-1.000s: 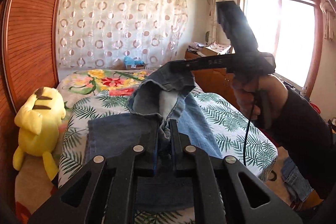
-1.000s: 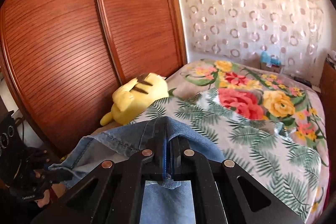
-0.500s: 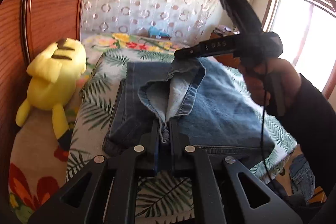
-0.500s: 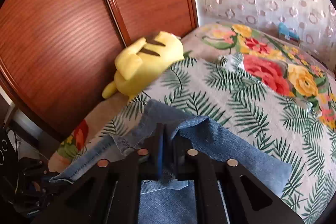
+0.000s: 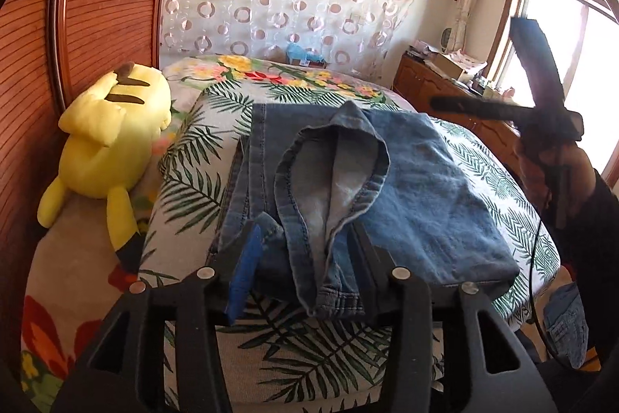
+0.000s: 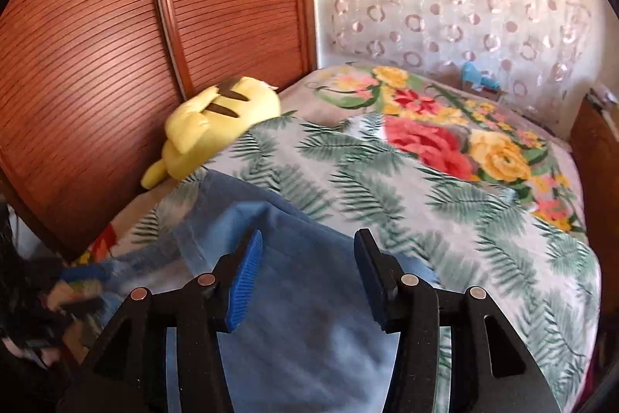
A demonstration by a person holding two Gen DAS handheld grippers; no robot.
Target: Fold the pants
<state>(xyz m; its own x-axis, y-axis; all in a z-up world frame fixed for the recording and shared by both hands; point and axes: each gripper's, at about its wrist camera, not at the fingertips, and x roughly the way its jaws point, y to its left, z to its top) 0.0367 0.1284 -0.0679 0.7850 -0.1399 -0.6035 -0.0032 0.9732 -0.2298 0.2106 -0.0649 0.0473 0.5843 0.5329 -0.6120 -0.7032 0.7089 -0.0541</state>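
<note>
Blue jeans (image 5: 425, 188) lie folded on the leaf-print bed cover (image 5: 189, 180). One leg end with its hem and pale inside showing rests on top of the pile. It runs down between the fingers of my left gripper (image 5: 305, 235), whose jaws are opening, and the pads do not press the cloth. In the right wrist view my right gripper (image 6: 308, 242) hovers over the denim (image 6: 301, 335), jaws opening, nothing between them. From the left wrist view that right gripper (image 5: 441, 102) is held in a hand above the bed's right side.
A yellow plush toy (image 5: 112, 134) lies at the bed's left edge against the slatted wooden wardrobe (image 5: 96, 26). A flowered blanket (image 6: 445, 138) covers the far end. A wooden dresser (image 5: 445, 84) stands right of the bed, with more denim (image 5: 565, 324) on the floor.
Both grippers came down with the raised jeans leg, laid it on the pile and let go. The right gripper has drawn back from the cloth.
</note>
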